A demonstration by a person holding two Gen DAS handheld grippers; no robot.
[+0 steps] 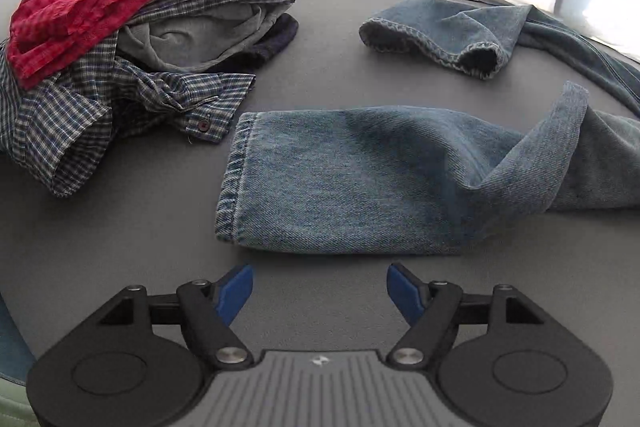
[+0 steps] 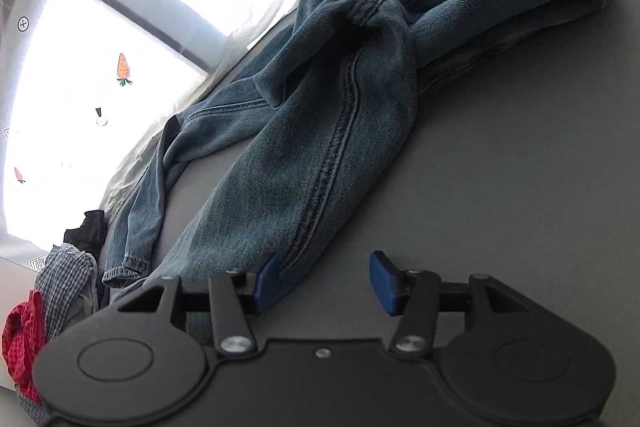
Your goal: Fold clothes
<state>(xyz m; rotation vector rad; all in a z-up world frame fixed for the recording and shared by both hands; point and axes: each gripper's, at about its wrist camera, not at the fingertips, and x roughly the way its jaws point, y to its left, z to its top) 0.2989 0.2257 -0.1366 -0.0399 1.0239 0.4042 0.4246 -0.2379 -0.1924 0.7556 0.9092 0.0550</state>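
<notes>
A pair of blue jeans (image 1: 360,179) lies crumpled on the grey table (image 1: 120,247). One leg lies flat with its hem just ahead of my left gripper (image 1: 320,291), which is open and empty. The other leg's cuff (image 1: 440,31) lies further back. In the right wrist view the jeans (image 2: 320,131) run from the waist at top right down to the hems at lower left. My right gripper (image 2: 324,283) is open and empty, its left fingertip (image 2: 266,285) over the edge of the near leg.
A pile of clothes lies at the table's left: a red checked garment (image 1: 80,7), a blue plaid shirt (image 1: 120,95) and a grey garment (image 1: 192,39). The pile also shows in the right wrist view (image 2: 52,299). A bright window with a white printed sheet (image 2: 120,27) lies behind the table.
</notes>
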